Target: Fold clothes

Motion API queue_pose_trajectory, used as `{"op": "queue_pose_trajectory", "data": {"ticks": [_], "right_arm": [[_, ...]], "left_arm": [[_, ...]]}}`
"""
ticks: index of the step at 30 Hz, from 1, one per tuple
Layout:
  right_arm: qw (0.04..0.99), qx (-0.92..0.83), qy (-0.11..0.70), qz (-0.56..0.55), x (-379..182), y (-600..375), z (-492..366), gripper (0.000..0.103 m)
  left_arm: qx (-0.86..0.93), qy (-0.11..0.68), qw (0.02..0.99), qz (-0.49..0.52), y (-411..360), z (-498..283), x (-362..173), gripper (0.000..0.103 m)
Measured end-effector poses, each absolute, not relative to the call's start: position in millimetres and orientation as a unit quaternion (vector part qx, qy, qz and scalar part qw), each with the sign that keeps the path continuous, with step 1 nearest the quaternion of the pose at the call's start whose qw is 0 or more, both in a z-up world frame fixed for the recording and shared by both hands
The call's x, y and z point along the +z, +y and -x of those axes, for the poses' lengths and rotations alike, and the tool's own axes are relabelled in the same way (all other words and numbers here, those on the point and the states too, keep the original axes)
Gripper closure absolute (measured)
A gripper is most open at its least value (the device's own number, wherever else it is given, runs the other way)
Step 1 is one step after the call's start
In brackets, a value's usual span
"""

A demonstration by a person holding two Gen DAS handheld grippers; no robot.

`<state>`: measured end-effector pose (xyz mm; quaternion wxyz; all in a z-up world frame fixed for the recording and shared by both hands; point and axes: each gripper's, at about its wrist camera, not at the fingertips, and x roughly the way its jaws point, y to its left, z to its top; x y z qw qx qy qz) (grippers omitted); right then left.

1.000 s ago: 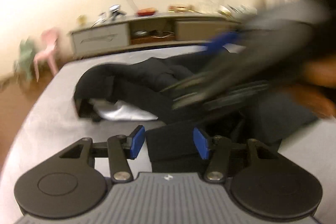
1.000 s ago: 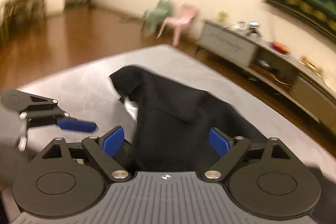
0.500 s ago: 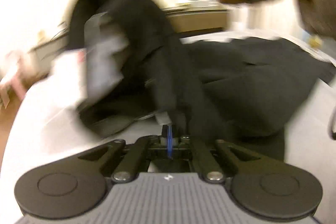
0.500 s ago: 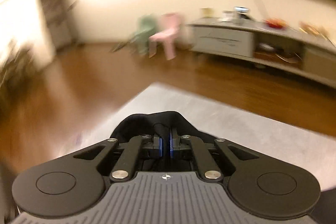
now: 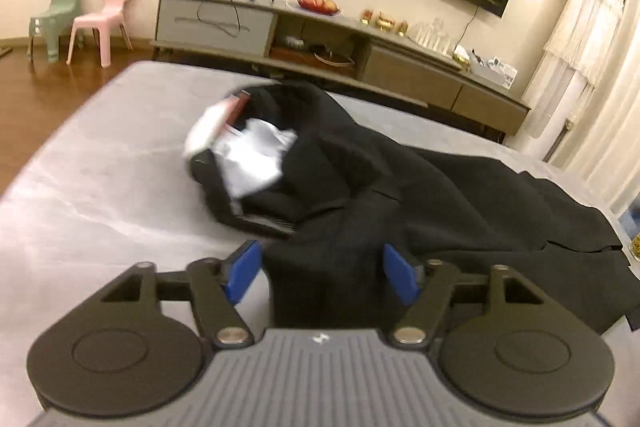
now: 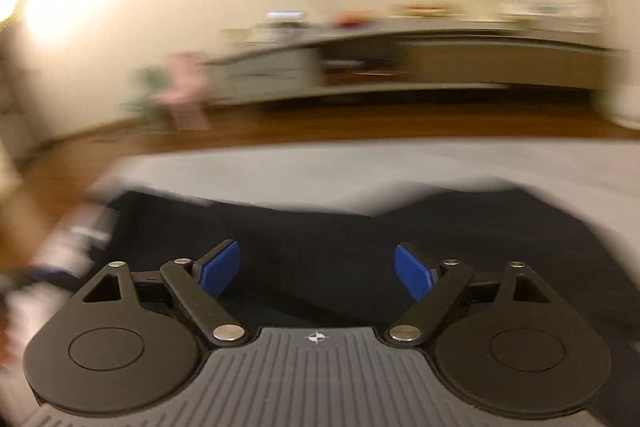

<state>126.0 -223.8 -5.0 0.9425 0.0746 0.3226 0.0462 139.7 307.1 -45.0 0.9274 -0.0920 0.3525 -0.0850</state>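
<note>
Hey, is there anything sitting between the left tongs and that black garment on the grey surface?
Nothing visible. The left tongs are opening right over the black garment, whose near edge already lies between the blue pads, not pressed. The grey surface beside it shows no other object in the way.

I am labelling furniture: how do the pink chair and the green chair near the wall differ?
The pink chair is pink with a taller, squarish back. The green chair is pale green, its back topped by two ear-like points. The pink chair stands nearer the TV cabinet; the green chair stands further from it. Both are small plastic chairs, upright on the wooden floor.
</note>
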Motion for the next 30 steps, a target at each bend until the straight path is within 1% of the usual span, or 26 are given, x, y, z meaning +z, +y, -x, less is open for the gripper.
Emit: {"op": "queue_pose_trajectory", "data": {"ticks": [2,4,5,6,8,9,10,11,12,14,16,17,18,20,22,24,25,28,30], "right_arm": [[0.940,-0.037,0.330,-0.071,-32,-292,-96,0.017],[0.935,-0.075,0.341,-0.066,-54,-333,-77,0.016],[0.932,-0.073,0.348,-0.066,-60,-345,-74,0.016],[0.930,-0.071,0.355,-0.066,-66,-358,-71,0.015],[0.925,-0.058,0.371,-0.055,-77,-370,-73,0.011],[0.923,-0.044,0.381,-0.043,-82,-367,-79,0.009],[0.920,-0.030,0.391,-0.030,-88,-364,-84,0.009],[0.913,-0.026,0.406,-0.013,-93,-357,-92,0.009],[0.913,-0.036,0.405,-0.012,-91,-359,-93,0.009],[0.916,-0.060,0.395,-0.018,-82,-365,-93,0.010],[0.920,-0.065,0.372,-0.104,-67,-385,-79,0.010],[0.915,-0.059,0.366,-0.158,-67,-390,-72,0.010],[0.907,-0.050,0.360,-0.214,-69,-394,-65,0.010],[0.885,-0.027,0.363,-0.291,-77,-402,-59,0.010],[0.862,-0.014,0.380,-0.335,-87,-405,-61,0.010],[0.839,-0.011,0.392,-0.377,-97,-404,-60,0.010],[0.828,-0.009,0.393,-0.400,-100,-402,-57,0.010],[0.807,0.001,0.391,-0.443,-103,-392,-41,0.010],[0.805,-0.003,0.389,-0.448,-106,-386,-35,0.010]], "left_arm": [[-0.084,0.364,0.924,0.079,289,-146,-49,0.022],[-0.087,0.373,0.922,0.055,277,-155,-55,0.026],[-0.088,0.376,0.921,0.042,272,-160,-59,0.041],[-0.088,0.380,0.920,0.036,267,-161,-61,0.064],[-0.084,0.387,0.918,0.031,266,-164,-65,0.089],[-0.079,0.384,0.919,0.028,267,-164,-65,0.099],[-0.073,0.381,0.921,0.025,268,-164,-65,0.099],[-0.064,0.364,0.928,0.036,275,-163,-58,0.100],[-0.054,0.343,0.936,0.050,283,-161,-49,0.100],[-0.016,0.310,0.944,0.109,313,-155,-33,0.099],[0.026,0.293,0.941,0.165,346,-146,-23,0.097],[0.042,0.296,0.938,0.177,355,-142,-24,0.089],[0.057,0.304,0.932,0.190,362,-138,-26,0.068],[0.066,0.311,0.921,0.226,370,-125,-27,0.046],[0.062,0.298,0.920,0.248,371,-109,-21,0.044],[0.052,0.282,0.920,0.268,370,-92,-13,0.038],[0.036,0.286,0.916,0.279,368,-89,-13,0.037],[-0.009,0.349,0.895,0.276,348,-99,-28,0.037],[-0.032,0.390,0.879,0.271,333,-107,-40,0.037]]}}
